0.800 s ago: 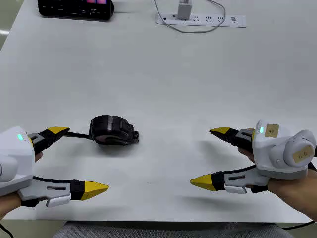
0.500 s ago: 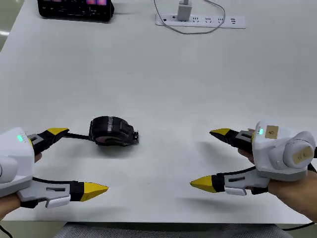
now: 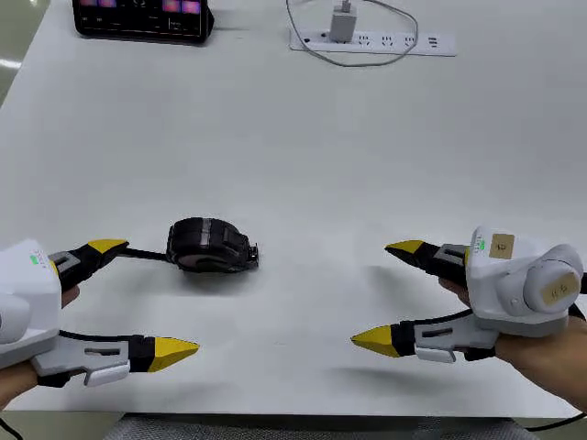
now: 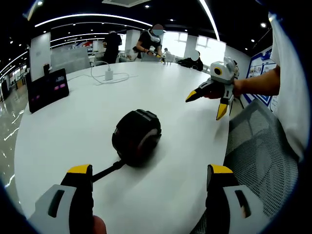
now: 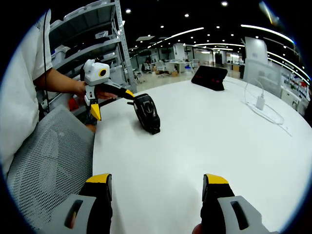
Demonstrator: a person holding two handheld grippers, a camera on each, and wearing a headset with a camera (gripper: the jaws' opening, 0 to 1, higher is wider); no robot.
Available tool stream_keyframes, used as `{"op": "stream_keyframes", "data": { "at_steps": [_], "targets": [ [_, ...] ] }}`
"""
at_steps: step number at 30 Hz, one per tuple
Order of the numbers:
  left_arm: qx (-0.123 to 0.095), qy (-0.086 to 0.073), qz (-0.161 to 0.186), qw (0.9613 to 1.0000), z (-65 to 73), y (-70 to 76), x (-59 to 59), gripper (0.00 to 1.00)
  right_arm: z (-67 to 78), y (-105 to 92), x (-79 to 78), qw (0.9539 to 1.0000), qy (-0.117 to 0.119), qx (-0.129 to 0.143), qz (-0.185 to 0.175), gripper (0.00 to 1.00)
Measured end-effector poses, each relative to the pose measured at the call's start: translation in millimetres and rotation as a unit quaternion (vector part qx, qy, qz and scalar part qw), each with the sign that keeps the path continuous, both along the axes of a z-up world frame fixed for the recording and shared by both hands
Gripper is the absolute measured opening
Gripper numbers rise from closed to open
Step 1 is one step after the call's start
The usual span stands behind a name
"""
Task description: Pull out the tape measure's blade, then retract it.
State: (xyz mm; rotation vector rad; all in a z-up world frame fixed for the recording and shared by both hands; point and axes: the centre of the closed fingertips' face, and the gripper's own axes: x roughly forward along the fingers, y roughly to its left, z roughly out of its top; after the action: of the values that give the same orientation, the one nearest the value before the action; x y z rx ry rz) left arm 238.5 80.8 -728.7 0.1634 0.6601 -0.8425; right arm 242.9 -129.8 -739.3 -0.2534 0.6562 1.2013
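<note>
A black tape measure (image 3: 208, 245) lies on the white table (image 3: 303, 165), its blade not drawn out and a thin black strap trailing left toward my left gripper. It sits ahead of the jaws in the left gripper view as tape measure (image 4: 136, 136), and far off as tape measure (image 5: 147, 112) in the right gripper view. My left gripper (image 3: 147, 297) stands open at the table's near left, its far fingertip close to the strap's end. My right gripper (image 3: 390, 293) stands open at the near right, well clear of the case. Across the table each sees the other: right gripper (image 4: 208, 101), left gripper (image 5: 110, 101).
A white power strip (image 3: 371, 38) with a plugged charger and looped cable lies at the far edge. A dark tablet-like device (image 3: 139, 16) stands at the far left. A grey mesh chair (image 5: 46, 161) sits at the near table edge. People stand in the distance.
The head camera has tipped slightly, shifting the scene down a little. Both grippers and the tape measure stay where they were.
</note>
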Motion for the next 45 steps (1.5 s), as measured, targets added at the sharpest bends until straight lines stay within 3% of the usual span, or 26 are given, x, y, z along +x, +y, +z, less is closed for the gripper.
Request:
{"op": "stream_keyframes", "data": {
  "at_steps": [8, 21, 33, 45],
  "targets": [
    [0.005, -0.002, -0.008, 1.0, 1.7, 2.5, 7.4, 0.96, -0.2, 2.7, 4.2, 1.0, -0.003, 0.0, 0.002, 0.75],
    [0.033, -0.011, -0.039, 0.9986, 1.5, 6.6, 24.0, 0.95, -2.1, 12.3, 15.7, 0.9996, -0.009, -0.007, 0.026, 0.74],
    [0.052, -0.008, -0.076, 0.9957, -2.9, 3.6, 29.9, 0.93, -2.5, 22.2, 25.5, 0.9988, -0.013, -0.012, 0.047, 0.74],
    [0.082, -0.006, -0.114, 0.9901, -5.8, 1.0, 37.0, 0.86, -4.8, 29.3, 28.3, 0.9971, -0.012, -0.022, 0.071, 0.73]
  ]
}}
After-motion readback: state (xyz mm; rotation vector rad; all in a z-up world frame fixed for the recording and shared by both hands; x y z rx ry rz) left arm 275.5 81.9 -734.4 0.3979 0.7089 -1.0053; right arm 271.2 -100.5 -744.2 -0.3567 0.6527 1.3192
